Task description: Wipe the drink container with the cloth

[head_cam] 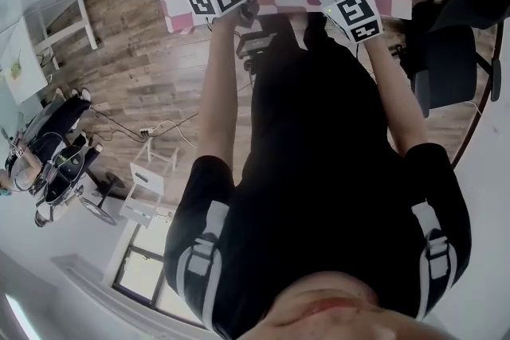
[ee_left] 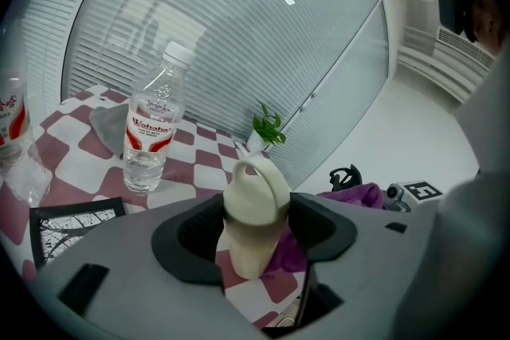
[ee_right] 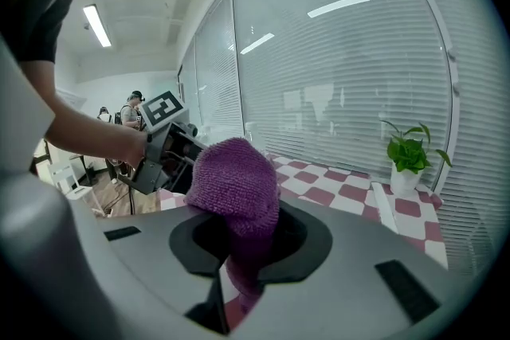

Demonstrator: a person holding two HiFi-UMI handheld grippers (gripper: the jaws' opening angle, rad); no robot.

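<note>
Clamping the cream drink container [ee_left: 256, 195] in the left hand-held gripper [ee_left: 253, 241], jaws pressed on its lower body, loop handle up, over the checked bench [ee_left: 80, 163]. Pinching the purple cloth [ee_right: 235, 179] in the right hand-held gripper [ee_right: 245, 243], jaws nearly together on a fold, a fat bunch bulging above and a tail hanging below. Looks like the run-in to the wipe: cloth just beside the container, touching or not impossible to tell.

To do it well: press the bulging bunch, not the jaw tips, onto the container's side. Sweep along the curve. Hold the left grip firm against twisting, and roll the container to bring fresh surface round. Mind the loop handle, a likely snag for the cloth.

Now the pose: both forearms stretched forward from the body, nearly parallel, grippers tipped a little downward and angled in toward each other above the bench's near edge.

Further out on the bench, a water bottle [ee_left: 151, 131], then a small potted plant [ee_left: 267, 127] by the blinds.
</note>
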